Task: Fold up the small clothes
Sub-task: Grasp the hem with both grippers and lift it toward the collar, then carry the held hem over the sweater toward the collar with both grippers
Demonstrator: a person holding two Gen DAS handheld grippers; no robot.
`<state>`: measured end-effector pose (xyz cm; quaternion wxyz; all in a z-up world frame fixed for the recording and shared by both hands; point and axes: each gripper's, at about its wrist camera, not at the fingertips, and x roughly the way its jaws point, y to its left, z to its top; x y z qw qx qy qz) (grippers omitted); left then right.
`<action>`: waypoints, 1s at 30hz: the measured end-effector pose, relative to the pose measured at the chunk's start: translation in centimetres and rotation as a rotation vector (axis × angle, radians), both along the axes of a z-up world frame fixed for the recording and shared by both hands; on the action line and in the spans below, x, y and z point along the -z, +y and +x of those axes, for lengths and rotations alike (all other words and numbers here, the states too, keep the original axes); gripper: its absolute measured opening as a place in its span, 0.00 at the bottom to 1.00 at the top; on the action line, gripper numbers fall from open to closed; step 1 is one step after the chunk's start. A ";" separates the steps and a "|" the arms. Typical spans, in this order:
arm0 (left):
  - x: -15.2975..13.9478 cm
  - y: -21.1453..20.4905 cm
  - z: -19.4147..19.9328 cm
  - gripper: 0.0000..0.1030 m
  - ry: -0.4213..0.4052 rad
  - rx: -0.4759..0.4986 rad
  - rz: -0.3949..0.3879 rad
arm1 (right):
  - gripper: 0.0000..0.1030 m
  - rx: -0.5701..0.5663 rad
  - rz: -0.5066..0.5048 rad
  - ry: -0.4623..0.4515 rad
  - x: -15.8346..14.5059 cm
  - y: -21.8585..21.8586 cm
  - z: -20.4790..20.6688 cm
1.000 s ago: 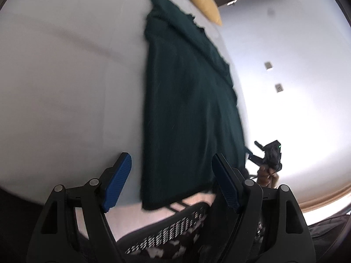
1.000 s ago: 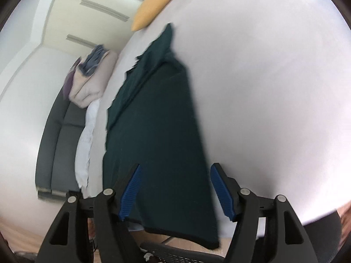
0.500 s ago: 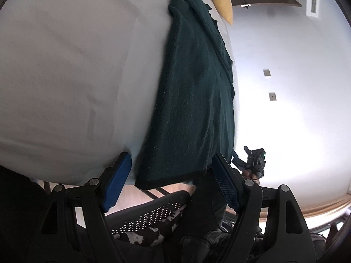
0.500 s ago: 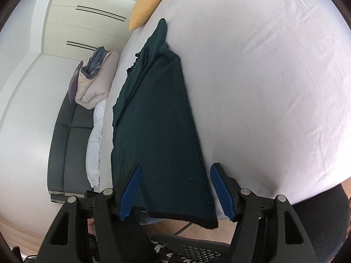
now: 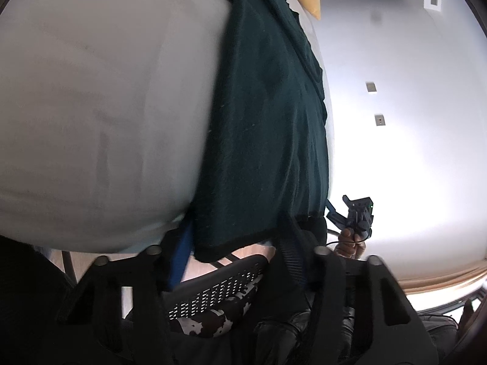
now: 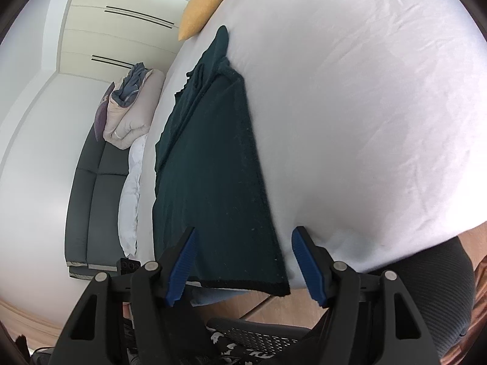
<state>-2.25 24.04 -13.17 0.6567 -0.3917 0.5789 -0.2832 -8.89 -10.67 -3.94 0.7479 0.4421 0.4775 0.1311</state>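
Note:
A dark green knitted garment (image 5: 268, 115) lies stretched along the edge of a white bed (image 5: 100, 97), its black-trimmed hem hanging over the near edge. My left gripper (image 5: 237, 252) stands open with its fingers on either side of one hem corner, close to the cloth. In the right wrist view the garment (image 6: 213, 167) runs away from me, and my right gripper (image 6: 243, 261) stands open around the other hem corner (image 6: 274, 289). The right gripper also shows in the left wrist view (image 5: 356, 213), held in a hand.
A yellow pillow (image 6: 204, 6) lies at the far end of the bed. A grey sofa (image 6: 91, 188) with piled bedding (image 6: 127, 109) stands beside the bed. A black mesh chair (image 6: 258, 337) is below both grippers, over a wooden floor (image 6: 292, 307).
Both grippers have moved in toward the hem at the bed's near edge. The left gripper's fingers have narrowed around the hem corner. The right gripper stays open.

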 end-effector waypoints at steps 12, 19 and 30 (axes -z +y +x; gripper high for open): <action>0.2 0.3 0.3 0.28 -0.024 -0.012 -0.019 | 0.65 -0.017 -0.016 0.027 0.2 -0.2 -0.2; -0.1 -0.3 0.3 0.17 -0.029 -0.022 -0.001 | 0.58 -0.048 -0.039 0.070 0.6 0.0 -0.5; -0.7 -0.7 -0.1 0.08 -0.058 -0.021 0.032 | 0.34 -0.170 -0.075 0.158 2.0 2.9 0.4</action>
